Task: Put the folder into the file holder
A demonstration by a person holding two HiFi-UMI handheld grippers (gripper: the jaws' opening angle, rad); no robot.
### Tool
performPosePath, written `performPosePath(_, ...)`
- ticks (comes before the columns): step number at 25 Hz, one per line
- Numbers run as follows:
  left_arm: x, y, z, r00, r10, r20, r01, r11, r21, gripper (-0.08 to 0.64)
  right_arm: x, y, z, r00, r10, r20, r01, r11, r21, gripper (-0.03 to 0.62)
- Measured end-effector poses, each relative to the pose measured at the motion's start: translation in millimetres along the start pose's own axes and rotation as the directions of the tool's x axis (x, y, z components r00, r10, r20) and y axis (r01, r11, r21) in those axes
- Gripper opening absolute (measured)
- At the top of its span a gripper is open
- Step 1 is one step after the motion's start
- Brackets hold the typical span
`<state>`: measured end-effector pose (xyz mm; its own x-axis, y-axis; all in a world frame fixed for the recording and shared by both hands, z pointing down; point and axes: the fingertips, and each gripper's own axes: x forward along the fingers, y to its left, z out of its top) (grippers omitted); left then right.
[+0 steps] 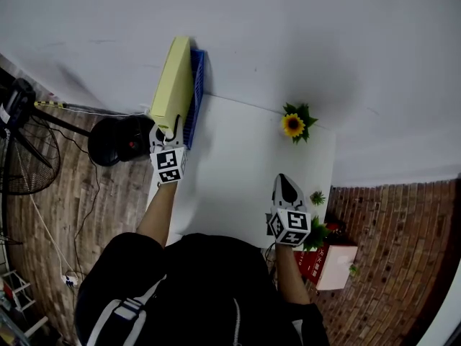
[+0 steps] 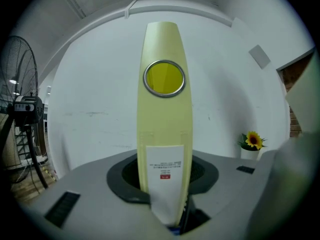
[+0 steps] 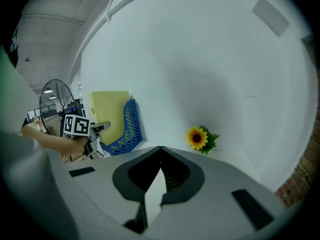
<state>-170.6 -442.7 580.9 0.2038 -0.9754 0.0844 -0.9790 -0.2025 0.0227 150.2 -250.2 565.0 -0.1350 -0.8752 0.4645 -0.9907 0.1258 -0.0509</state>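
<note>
A pale yellow folder (image 1: 173, 85) stands upright at the table's far left corner, its lower part in the blue lattice file holder (image 1: 195, 96). My left gripper (image 1: 167, 132) is shut on the folder's spine. In the left gripper view that spine (image 2: 165, 114), with a round ring hole and a white label, rises between the jaws of the left gripper (image 2: 164, 166). My right gripper (image 1: 288, 189) hangs over the table's near right part, shut and empty. The right gripper view shows the right gripper (image 3: 161, 149) with its tips touching, and beyond them the folder (image 3: 110, 115) and file holder (image 3: 131, 129).
A white table (image 1: 245, 171) stands against a white wall. A small sunflower pot (image 1: 293, 125) sits at the table's far right. A floor fan (image 1: 25, 157) and a black round object (image 1: 119, 139) are to the left. A red box (image 1: 324, 262) with plants stands at the right.
</note>
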Motion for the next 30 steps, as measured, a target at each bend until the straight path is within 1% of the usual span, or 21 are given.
performPosePath(8,4.3,1.8,-26.0,0.997,0.006,-0.072,-0.004,1.000,0.020,0.174,3.2,3.4,-6.3,1.000,0.009,-0.016,-0.009,1.000,-0.002,0.008)
performPosePath(12,6.9,3.0,-43.1,0.991,0.007,-0.132,-0.004,1.000,0.023,0.186,4.1,5.9,-6.3,1.000,0.015,-0.015,-0.015,1.000,-0.002,0.008)
performPosePath(16,9.4,2.5,-47.4,0.989,0.010,-0.148,-0.006,1.000,0.028,0.190,3.0,5.2,-7.6,1.000,0.014,-0.014,-0.014,1.000,-0.010,0.008)
performPosePath(20,11.7,2.1,-50.3,0.984,0.008,-0.177,-0.003,1.000,0.026,0.202,3.2,7.0,-10.2,1.000,0.018,-0.015,-0.018,1.000,0.001,0.008)
performPosePath(22,11.3,1.7,-55.9,0.979,-0.003,-0.206,0.007,1.000,0.018,0.217,3.3,9.8,-10.7,1.000,0.025,-0.013,-0.025,1.000,0.001,0.008)
performPosePath(26,6.3,-4.3,-59.6,0.970,-0.047,-0.239,0.050,0.999,0.005,0.272,5.0,15.5,-8.6,0.999,0.044,-0.004,-0.044,0.999,-0.006,0.008)
performPosePath(28,-0.8,-9.3,-60.5,0.966,-0.065,-0.252,0.072,0.997,0.016,0.285,7.3,19.2,-7.9,0.998,0.056,0.000,-0.056,0.998,-0.009,0.008)
performPosePath(30,-10.0,-13.1,-57.9,0.966,-0.078,-0.248,0.088,0.996,0.030,0.287,10.3,25.2,-7.5,0.997,0.073,0.003,-0.073,0.997,-0.015,0.008)
